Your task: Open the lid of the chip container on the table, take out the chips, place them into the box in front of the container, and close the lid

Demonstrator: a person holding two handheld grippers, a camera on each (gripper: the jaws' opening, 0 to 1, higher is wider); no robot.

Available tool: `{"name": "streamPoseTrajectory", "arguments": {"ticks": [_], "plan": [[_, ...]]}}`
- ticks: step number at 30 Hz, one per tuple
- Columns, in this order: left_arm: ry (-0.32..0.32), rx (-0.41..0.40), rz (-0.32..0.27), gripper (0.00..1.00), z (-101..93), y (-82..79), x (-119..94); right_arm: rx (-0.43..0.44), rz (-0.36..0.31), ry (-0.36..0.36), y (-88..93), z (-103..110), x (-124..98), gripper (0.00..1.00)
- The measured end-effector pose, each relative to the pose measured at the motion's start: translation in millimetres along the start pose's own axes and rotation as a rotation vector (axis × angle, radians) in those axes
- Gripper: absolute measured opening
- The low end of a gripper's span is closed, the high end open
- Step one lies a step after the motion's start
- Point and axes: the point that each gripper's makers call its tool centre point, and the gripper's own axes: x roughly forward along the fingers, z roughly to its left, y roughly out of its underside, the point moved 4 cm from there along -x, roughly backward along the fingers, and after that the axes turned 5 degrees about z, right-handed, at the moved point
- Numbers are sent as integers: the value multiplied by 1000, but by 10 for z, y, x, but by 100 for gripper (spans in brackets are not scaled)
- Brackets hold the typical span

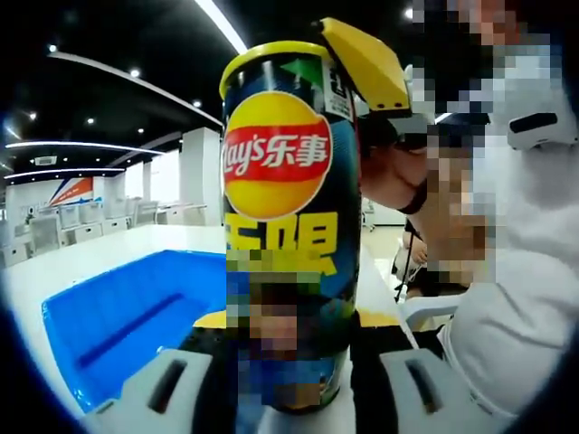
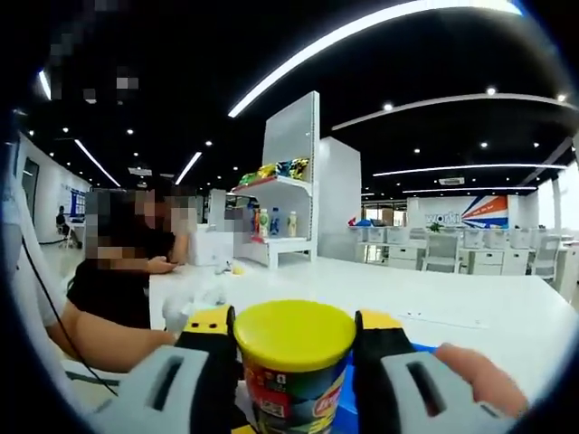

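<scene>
Interior evenly and brightly lit by long ceiling light strips [image 2: 380, 23] and small recessed spots. Fisheye distortion bows straight lines toward the edges of both views. The chip container [image 1: 280, 208] is sharp; the white table [image 2: 470, 303] shows mild glare, soft shadows.

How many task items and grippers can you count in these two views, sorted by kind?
Chip container, with its yellow lid on: 1
Blue box: 1
Grippers: 2, the left gripper and the right gripper, each closed around the container
Total: 4
</scene>
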Motion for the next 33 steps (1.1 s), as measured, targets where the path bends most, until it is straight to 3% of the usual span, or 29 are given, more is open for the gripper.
{"name": "streamPoseTrajectory", "arguments": {"ticks": [8, 33], "plan": [[-4, 20, 5, 47, -8, 2, 0, 50, -5, 63, -1, 10, -15, 46], [-11, 29, 3, 47, 3, 21, -15, 161, 19, 100, -4, 19, -34, 41]]}}
